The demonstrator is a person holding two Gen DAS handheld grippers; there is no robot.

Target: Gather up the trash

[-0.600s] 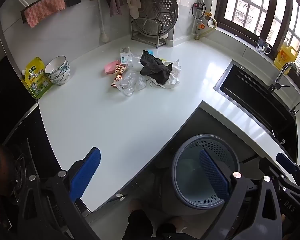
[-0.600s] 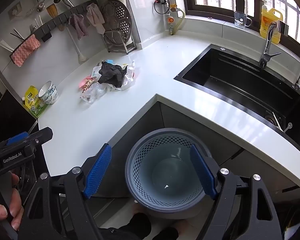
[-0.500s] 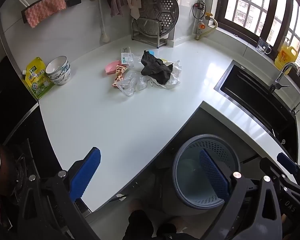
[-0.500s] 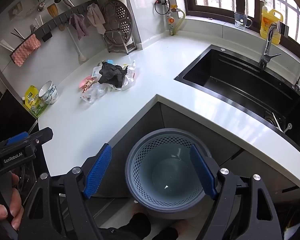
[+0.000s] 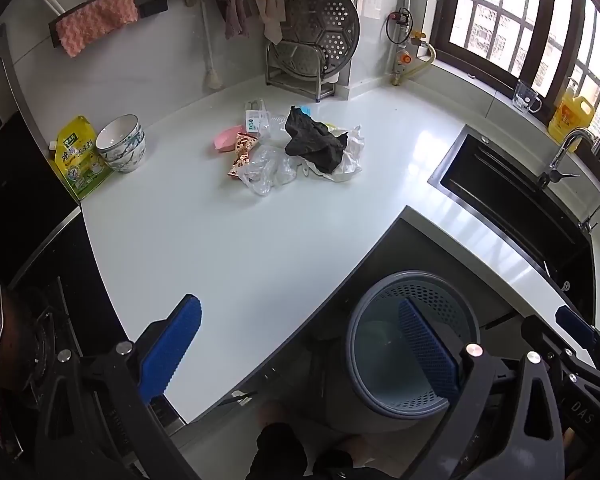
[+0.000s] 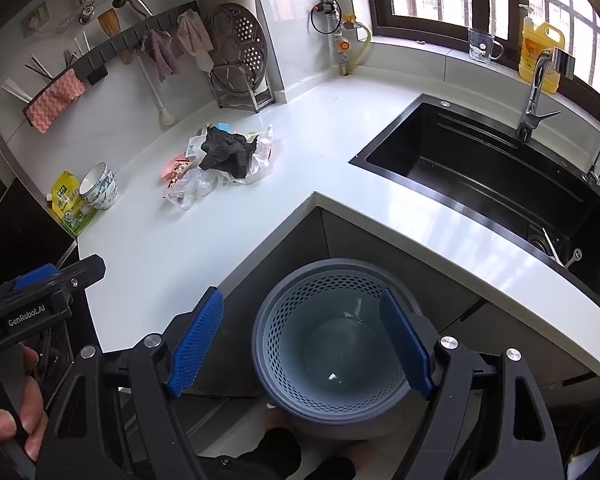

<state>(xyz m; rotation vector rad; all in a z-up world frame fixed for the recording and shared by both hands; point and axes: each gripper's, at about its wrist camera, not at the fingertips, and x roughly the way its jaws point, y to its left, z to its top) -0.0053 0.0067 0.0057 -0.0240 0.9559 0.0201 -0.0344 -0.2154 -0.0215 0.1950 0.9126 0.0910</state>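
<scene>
Right wrist: bin [image 6: 336, 360] below counter edge [image 6: 260, 248]; both grippers wide.

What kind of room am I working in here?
A home kitchen, most likely: a black sunken sink with a chrome tap set into a white L-shaped countertop, and stacked patterned ceramic bowls near a gas hob. A grey perforated plastic bin stands on the floor below.

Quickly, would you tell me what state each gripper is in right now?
Left gripper: open, holding nothing.
Right gripper: open, holding nothing, above the bin.
</scene>
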